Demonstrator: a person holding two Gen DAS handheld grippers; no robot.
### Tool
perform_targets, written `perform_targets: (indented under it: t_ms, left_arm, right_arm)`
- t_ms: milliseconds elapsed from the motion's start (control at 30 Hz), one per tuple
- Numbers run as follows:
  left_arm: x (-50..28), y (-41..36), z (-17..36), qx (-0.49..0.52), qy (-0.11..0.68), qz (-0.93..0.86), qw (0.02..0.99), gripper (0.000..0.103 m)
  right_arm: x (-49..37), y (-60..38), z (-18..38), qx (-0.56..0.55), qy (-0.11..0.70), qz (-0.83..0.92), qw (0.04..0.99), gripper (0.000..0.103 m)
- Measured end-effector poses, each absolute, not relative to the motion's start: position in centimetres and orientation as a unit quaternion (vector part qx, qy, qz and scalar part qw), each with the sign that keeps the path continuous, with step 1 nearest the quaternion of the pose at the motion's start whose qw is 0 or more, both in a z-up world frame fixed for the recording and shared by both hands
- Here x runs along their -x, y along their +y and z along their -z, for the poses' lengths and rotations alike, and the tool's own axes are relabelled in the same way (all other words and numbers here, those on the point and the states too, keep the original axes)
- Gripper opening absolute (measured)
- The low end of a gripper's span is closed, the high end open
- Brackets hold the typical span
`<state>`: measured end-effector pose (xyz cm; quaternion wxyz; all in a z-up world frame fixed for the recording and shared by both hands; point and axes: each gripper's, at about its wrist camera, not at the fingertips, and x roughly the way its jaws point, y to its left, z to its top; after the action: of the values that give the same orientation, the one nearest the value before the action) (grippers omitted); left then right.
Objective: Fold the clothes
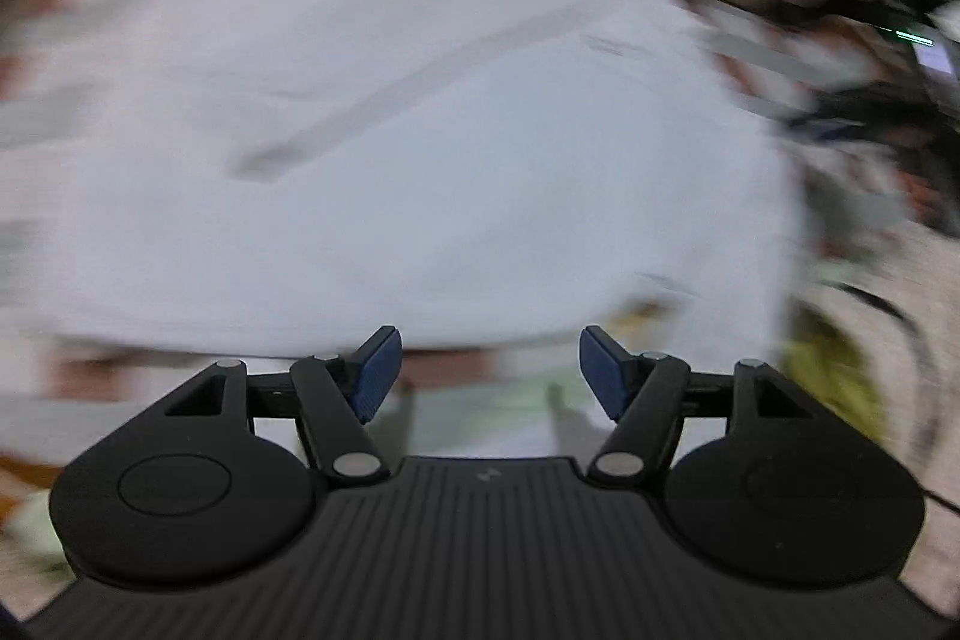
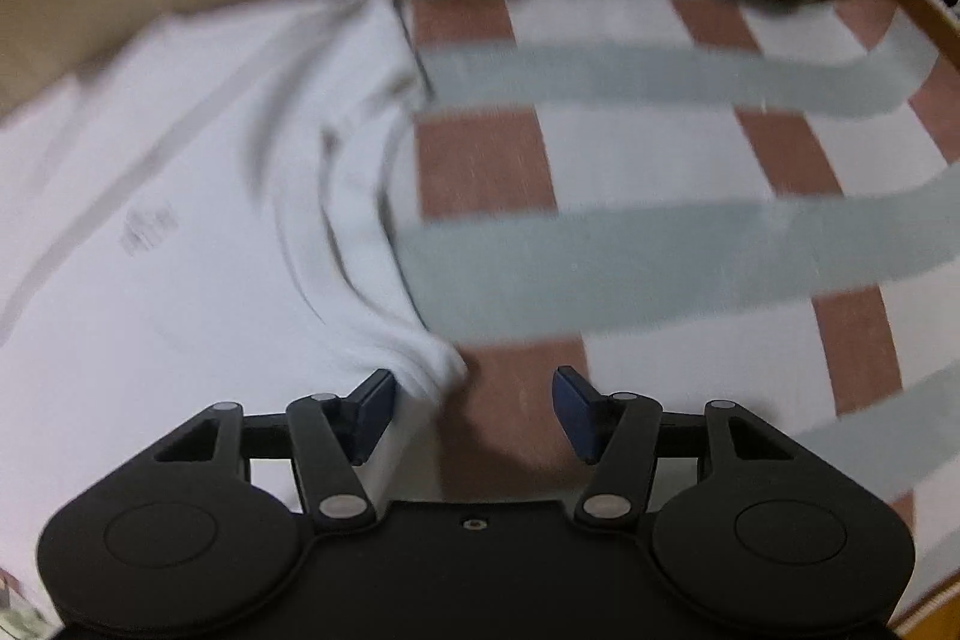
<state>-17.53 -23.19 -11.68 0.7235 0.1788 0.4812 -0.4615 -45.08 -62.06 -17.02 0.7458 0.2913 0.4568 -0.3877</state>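
Left tongs [image 1: 489,370]: jaws apart, nothing between the blue pads; the view is motion-blurred. Beyond them, a white T-shirt [image 1: 420,148] fills the centre of the frame.

Right tongs [image 2: 474,415]: jaws apart, gripping nothing. A bunched corner of the white T-shirt [image 2: 180,232] lies just beside the left pad; whether they touch cannot be told. The shirt occupies the left half of the frame, spread on a checked cloth [image 2: 660,172] with brown squares and grey bands.
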Motion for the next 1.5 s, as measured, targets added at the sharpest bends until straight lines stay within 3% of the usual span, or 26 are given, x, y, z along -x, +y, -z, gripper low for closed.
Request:
perform_targets:
  t_ms: [267, 400, 533, 700, 800, 867, 933, 1267, 1500]
  left_arm:
    - [13.6, -18.7, 11.5, -0.117, 0.496, 0.359, 0.782, 0.066]
    - [14.2, -19.0, 12.9, -0.139, 0.510, 0.371, 0.764, 0.066]
    - [14.6, -19.5, 15.3, -0.161, 0.535, 0.349, 0.753, 0.066]
    - [14.1, -19.5, 17.1, -0.144, 0.570, 0.343, 0.732, 0.067]
    - [15.7, -20.4, 17.6, -0.218, 0.536, 0.348, 0.737, 0.069]
    - [16.5, -20.5, 17.6, -0.239, 0.510, 0.357, 0.745, 0.062]
    - [16.8, -20.5, 16.9, -0.229, 0.494, 0.379, 0.748, 0.012]
    - [16.7, -19.2, 7.4, -0.062, 0.293, 0.522, 0.799, 0.009]
    - [13.0, -19.5, 5.8, 0.044, 0.256, 0.578, 0.774, 0.010]
  right_arm:
    - [44.9, -59.7, 11.5, -0.301, 0.282, 0.311, 0.856, 0.062]
    - [43.1, -58.7, 10.6, -0.364, 0.254, 0.173, 0.879, 0.063]
    - [39.5, -56.1, 11.1, -0.361, 0.295, 0.050, 0.883, 0.063]
    - [35.2, -51.5, 14.2, -0.300, 0.424, -0.051, 0.853, 0.063]
    - [34.3, -49.1, 14.5, -0.261, 0.461, -0.071, 0.845, 0.063]
    - [34.2, -48.5, 13.8, -0.254, 0.455, -0.081, 0.850, 0.063]
    - [33.9, -48.1, 13.4, -0.250, 0.449, -0.086, 0.854, 0.063]
    - [34.5, -49.0, 14.3, -0.287, 0.431, -0.020, 0.855, 0.063]
    - [34.3, -48.2, 14.4, -0.288, 0.394, -0.047, 0.872, 0.063]
